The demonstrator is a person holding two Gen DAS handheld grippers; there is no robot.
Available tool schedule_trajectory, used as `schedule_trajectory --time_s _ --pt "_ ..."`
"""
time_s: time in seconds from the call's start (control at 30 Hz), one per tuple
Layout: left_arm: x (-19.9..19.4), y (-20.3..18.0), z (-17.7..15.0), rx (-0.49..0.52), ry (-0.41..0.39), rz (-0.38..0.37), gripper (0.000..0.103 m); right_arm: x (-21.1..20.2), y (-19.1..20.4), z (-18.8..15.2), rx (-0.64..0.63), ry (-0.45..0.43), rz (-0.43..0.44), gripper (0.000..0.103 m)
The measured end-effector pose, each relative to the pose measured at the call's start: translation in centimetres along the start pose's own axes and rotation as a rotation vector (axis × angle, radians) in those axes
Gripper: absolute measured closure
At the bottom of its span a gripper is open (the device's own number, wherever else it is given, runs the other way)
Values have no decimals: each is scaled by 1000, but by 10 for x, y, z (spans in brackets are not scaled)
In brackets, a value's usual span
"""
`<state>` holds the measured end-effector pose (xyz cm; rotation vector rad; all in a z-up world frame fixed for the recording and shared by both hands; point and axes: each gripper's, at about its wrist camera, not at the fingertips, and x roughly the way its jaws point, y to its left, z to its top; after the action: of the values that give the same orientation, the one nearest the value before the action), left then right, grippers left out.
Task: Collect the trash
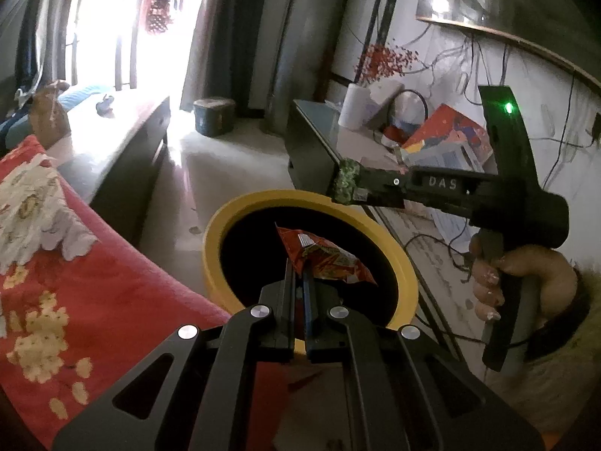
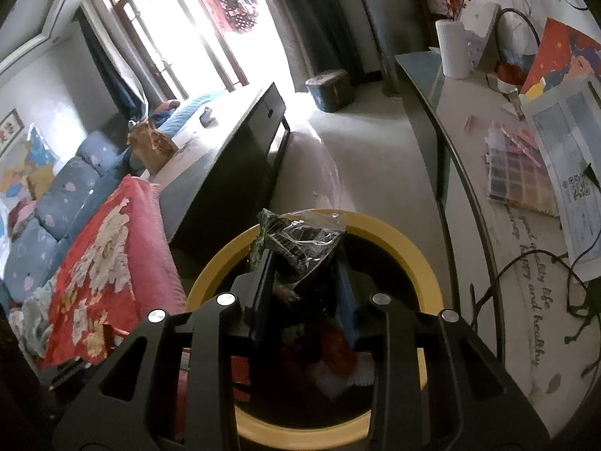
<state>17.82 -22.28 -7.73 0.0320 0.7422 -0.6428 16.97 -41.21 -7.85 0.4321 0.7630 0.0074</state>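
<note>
A yellow-rimmed bin (image 1: 225, 225) (image 2: 424, 259) stands on the floor under both grippers, with red and white trash (image 2: 338, 349) inside. My left gripper (image 1: 298, 267) is shut on a crumpled red-orange snack wrapper (image 1: 326, 259), which hangs over the bin's dark opening. My right gripper (image 2: 306, 263) is shut on a crumpled green and clear plastic wrapper (image 2: 300, 240) over the bin's far rim. In the left wrist view the right gripper (image 1: 360, 186) comes in from the right above the rim, held by a person's hand (image 1: 526, 274), with the green wrapper (image 1: 347, 182) at its tip.
A bed with a red floral blanket (image 1: 94, 282) (image 2: 101, 263) lies to the left of the bin. A dark footboard (image 2: 240, 161) stands behind it. On the right is a glass-topped desk (image 2: 469, 173) with papers, cables and a white vase (image 2: 454, 49). A stool (image 2: 330, 90) sits near the bright window.
</note>
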Motion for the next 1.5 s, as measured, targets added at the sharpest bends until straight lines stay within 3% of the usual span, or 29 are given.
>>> schedule_trajectory --time_s 0.23,0.3,0.43,0.5,0.63,0.8,0.97,1.13,1.5 --pt "26 -6 -1 3 47 -26 99 3 -6 -1 22 14 -1 72" --pt "33 -5 -1 -4 58 -38 93 4 -8 -2 30 14 -4 71" --pt "37 -3 -1 -16 67 -40 61 3 -8 -1 28 16 -7 60" --pt "37 -2 -1 -20 66 -37 55 0 -9 -1 27 8 -14 59" --pt "28 2 1 -25 51 -18 27 -10 -7 -2 20 -4 -21 48" --pt "10 9 5 -35 19 6 10 -31 2 -4 -30 -42 -39 35" --pt "-18 19 8 -51 -28 42 7 -58 18 -8 -92 -94 -57 19" --pt "-52 31 8 -80 -81 90 7 -80 37 -16 -143 -126 -38 11" --pt "-126 63 -6 -154 -175 245 7 -103 90 -43 -257 -157 11 11"
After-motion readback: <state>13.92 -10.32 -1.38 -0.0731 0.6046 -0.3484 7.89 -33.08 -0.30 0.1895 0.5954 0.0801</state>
